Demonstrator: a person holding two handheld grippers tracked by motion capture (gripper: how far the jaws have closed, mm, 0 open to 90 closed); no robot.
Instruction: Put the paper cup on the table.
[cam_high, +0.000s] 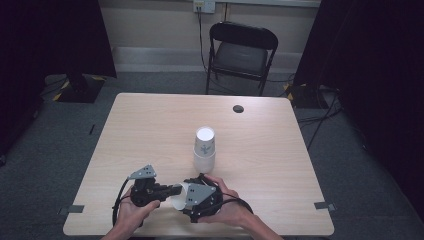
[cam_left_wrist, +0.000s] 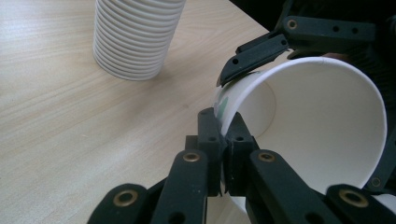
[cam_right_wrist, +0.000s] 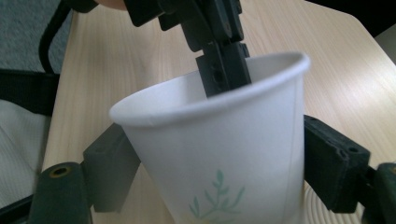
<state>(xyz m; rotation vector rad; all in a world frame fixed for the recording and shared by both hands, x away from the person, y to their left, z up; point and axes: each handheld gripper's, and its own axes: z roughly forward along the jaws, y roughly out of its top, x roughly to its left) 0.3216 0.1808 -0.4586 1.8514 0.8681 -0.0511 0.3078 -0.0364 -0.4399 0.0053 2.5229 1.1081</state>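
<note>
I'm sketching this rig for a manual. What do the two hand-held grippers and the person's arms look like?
Both are black. The left hand-held gripper and the right hand-held gripper each carry a grey three-cornered plate on top and trail a black cable. Their jaws are flat linked bars with brass-coloured rivets and blocky pads. The forearms show no sleeves.

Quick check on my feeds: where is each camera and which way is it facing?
High view: above the near table edge, looking forward and down; both hands, left gripper, right gripper.
Left gripper view: along its jaws pinching the paper cup rim; cup stack behind.
Right gripper view: its jaws flank the cup.
All share the cup.
</note>
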